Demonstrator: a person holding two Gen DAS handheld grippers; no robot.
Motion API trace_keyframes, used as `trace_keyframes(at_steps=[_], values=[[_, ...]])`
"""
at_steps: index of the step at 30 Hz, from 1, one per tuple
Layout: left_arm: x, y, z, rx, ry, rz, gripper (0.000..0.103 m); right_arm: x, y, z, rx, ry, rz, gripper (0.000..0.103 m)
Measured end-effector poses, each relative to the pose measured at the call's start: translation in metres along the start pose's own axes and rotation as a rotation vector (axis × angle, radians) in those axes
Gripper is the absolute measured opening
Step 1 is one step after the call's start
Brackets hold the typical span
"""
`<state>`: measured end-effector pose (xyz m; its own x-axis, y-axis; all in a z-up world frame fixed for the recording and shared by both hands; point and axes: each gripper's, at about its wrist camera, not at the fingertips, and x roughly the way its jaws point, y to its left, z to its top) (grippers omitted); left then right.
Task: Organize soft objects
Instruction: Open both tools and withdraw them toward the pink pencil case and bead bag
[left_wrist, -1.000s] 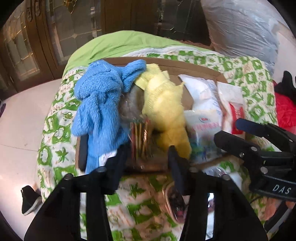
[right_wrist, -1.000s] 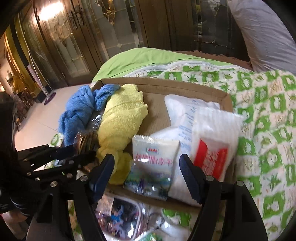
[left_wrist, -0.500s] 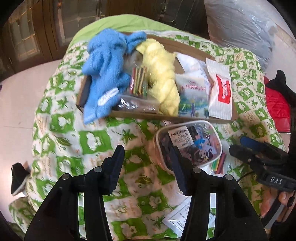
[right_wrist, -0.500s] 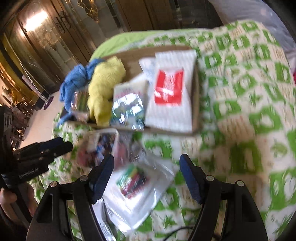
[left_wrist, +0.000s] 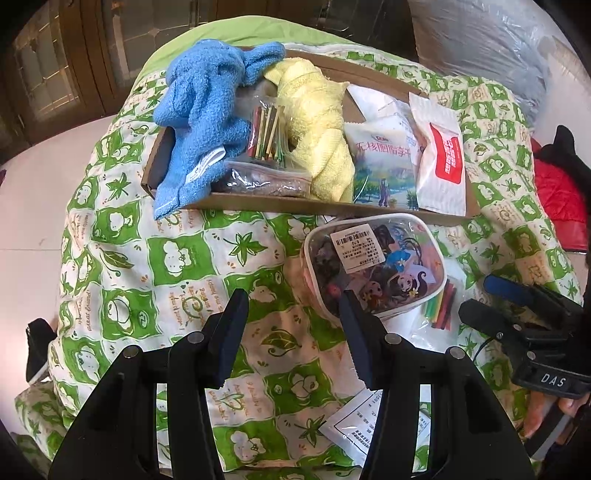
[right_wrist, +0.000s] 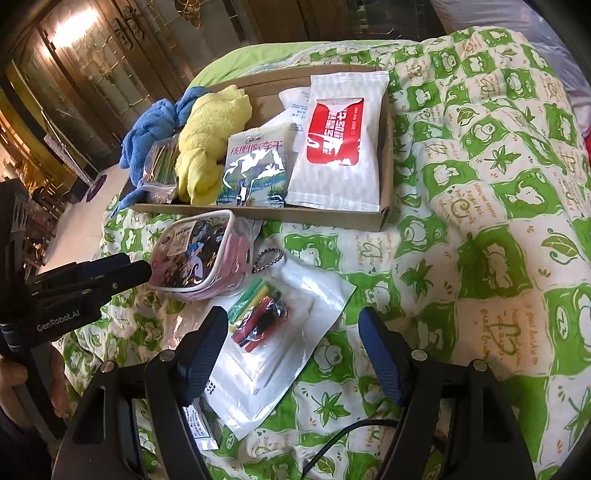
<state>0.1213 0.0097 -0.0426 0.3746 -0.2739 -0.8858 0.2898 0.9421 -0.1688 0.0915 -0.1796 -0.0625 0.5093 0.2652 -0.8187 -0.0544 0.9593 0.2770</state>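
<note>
A shallow cardboard tray (left_wrist: 288, 204) (right_wrist: 258, 214) lies on a green-and-white quilt. In it lie a blue towel (left_wrist: 207, 122) (right_wrist: 147, 125), a yellow towel (left_wrist: 321, 125) (right_wrist: 207, 136), a clear bag of coloured sticks (left_wrist: 266, 133), a landscape-print snack pack (left_wrist: 384, 166) (right_wrist: 255, 170) and a white-and-red packet (left_wrist: 443, 155) (right_wrist: 336, 140). On the quilt in front of the tray sit a clear cartoon pouch (left_wrist: 373, 266) (right_wrist: 199, 251) and a clear bag of coloured clips (right_wrist: 266, 317). My left gripper (left_wrist: 291, 325) hovers open just left of the pouch. My right gripper (right_wrist: 291, 347) stands open over the clip bag, holding nothing.
A paper slip (left_wrist: 369, 428) lies on the quilt near the front. A ball chain (right_wrist: 267, 258) trails from the pouch. A grey plastic-wrapped bundle (left_wrist: 480, 40) sits at the back right, red cloth (left_wrist: 561, 199) at the right, wooden doors (right_wrist: 92, 66) behind.
Both grippers have drawn back from over the tray toward the near side and sunk. The pouch and clip bag have come into view under them. Nothing was taken hold of.
</note>
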Motion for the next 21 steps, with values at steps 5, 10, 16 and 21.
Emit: trace_keyframes(at_steps=[5,10,16,21], values=[[0.001,-0.001,0.001,-0.002,0.0,-0.006,0.051,0.003,0.003,0.001,-0.006,0.002,-0.008,0.073],[-0.003,-0.002,0.004,-0.007,-0.018,-0.015,0.051,0.008,0.006,0.017,-0.015,-0.019,-0.079,0.073],[-0.008,0.006,0.006,-0.037,-0.03,-0.012,0.051,0.025,0.02,0.026,-0.062,0.012,-0.093,0.073],[-0.016,0.013,0.007,-0.074,-0.055,-0.017,0.051,0.026,0.042,0.016,-0.141,0.052,0.032,0.073]])
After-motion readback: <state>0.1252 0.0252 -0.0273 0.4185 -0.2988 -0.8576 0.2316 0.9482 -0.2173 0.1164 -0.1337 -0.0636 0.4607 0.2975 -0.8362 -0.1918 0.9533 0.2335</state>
